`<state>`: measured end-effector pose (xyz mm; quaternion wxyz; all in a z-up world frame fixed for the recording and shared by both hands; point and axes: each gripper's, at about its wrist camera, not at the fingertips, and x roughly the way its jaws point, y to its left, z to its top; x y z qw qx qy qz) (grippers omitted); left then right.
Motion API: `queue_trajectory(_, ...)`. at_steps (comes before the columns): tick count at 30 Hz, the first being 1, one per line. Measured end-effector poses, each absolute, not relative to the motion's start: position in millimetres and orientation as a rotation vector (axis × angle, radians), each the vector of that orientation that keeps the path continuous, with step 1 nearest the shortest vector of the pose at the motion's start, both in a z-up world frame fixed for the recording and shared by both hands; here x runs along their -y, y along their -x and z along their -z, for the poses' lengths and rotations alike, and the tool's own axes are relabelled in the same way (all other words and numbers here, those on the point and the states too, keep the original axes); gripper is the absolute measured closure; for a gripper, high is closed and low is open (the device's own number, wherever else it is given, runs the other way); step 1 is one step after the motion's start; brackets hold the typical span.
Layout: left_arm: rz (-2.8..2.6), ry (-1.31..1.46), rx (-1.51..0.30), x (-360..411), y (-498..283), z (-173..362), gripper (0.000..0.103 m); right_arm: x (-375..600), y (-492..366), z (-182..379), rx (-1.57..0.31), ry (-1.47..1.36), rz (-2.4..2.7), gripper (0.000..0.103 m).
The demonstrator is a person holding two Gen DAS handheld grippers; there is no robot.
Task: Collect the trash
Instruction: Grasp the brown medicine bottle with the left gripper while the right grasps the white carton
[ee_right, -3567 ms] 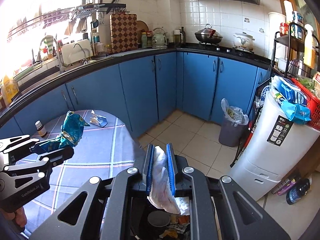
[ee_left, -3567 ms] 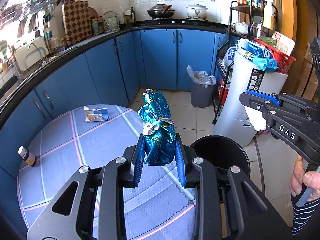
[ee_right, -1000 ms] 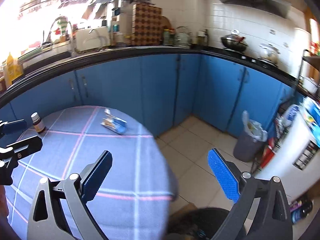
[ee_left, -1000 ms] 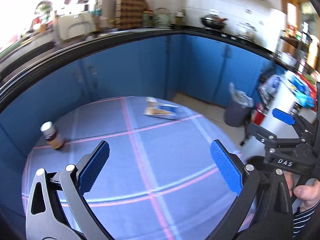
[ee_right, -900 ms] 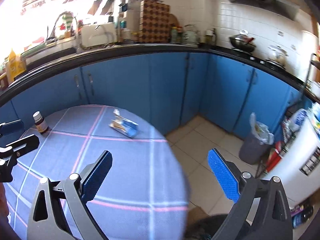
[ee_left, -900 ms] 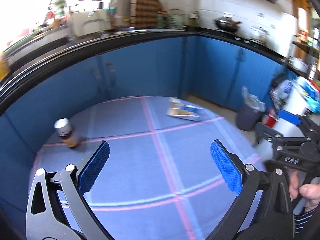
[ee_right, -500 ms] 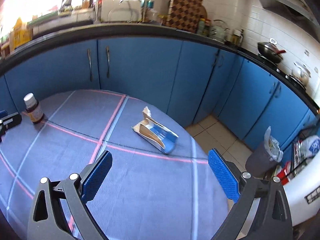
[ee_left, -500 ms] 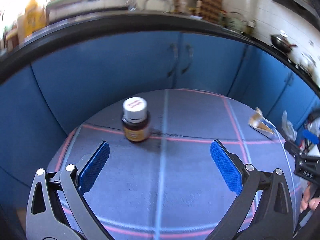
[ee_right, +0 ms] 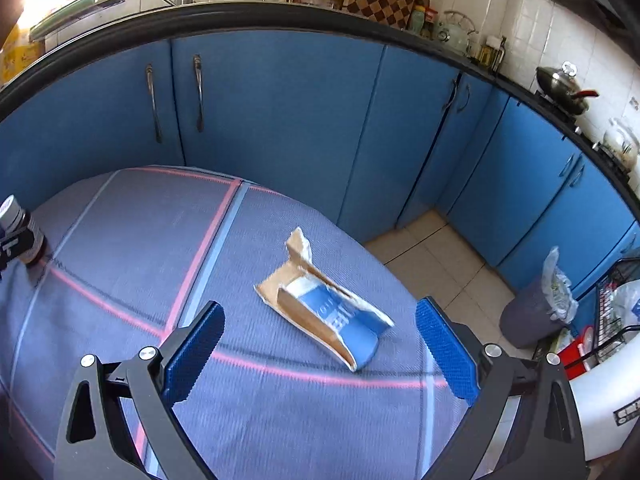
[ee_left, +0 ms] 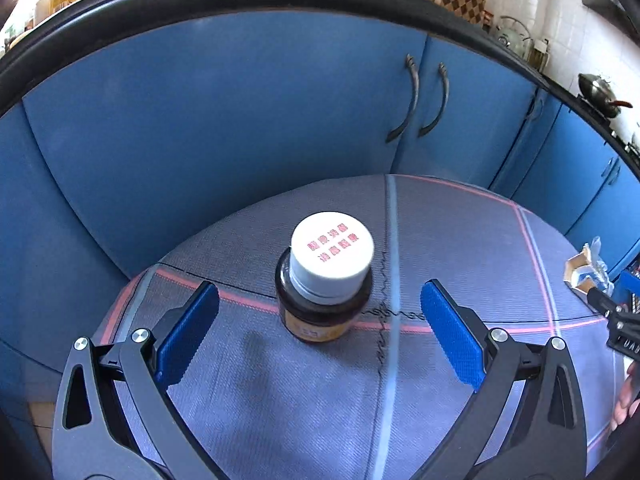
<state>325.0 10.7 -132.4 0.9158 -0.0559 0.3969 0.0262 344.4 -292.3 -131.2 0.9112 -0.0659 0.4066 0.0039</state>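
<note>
A small brown bottle with a white cap (ee_left: 325, 280) stands upright on the round table with a blue-grey checked cloth (ee_left: 280, 400). My left gripper (ee_left: 320, 332) is open and empty, its blue pads either side of the bottle and just short of it. A torn blue and brown carton (ee_right: 324, 308) lies flat on the cloth. My right gripper (ee_right: 320, 352) is open and empty, just short of the carton. The bottle also shows at the left edge of the right wrist view (ee_right: 20, 232), and the carton at the right edge of the left wrist view (ee_left: 586, 274).
Blue cabinets (ee_right: 280, 120) under a black counter curve behind the table. A grey bin with a plastic liner (ee_right: 536, 312) stands on the tiled floor at right, next to a wire rack (ee_right: 616, 312). The table edge drops off just past the bottle.
Both grippers let go of the snack bag and tissue and opened. They swung left over the table; the left closed in on the bottle, the right on the carton.
</note>
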Motion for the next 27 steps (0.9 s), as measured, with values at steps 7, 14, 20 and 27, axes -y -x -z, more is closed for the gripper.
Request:
queue_trajectory(7, -0.073, 0.105, -0.849, -15.7, -331.9, 142.6, 0.004, 282.3, -358.7, 145.9, -0.875, 0.164, -0.045, 0.009)
queue_trajectory(14, -0.071, 0.097, -0.891, -9.4, -351.0, 150.8, 0.014, 279.7, -360.3, 151.1, -0.873, 0.219, -0.040, 0.021)
queue_trajectory(20, -0.090, 0.053, -0.883, -4.2, -352.5, 149.4, 0.046, 285.3, -358.3, 147.9, -0.921, 0.144, -0.111, 0.076)
queue_trajectory(27, -0.053, 0.094, -0.890, -8.3, -339.6, 145.7, 0.057, 284.5, -324.3, 139.4, -0.897, 0.142, -0.152, 0.076)
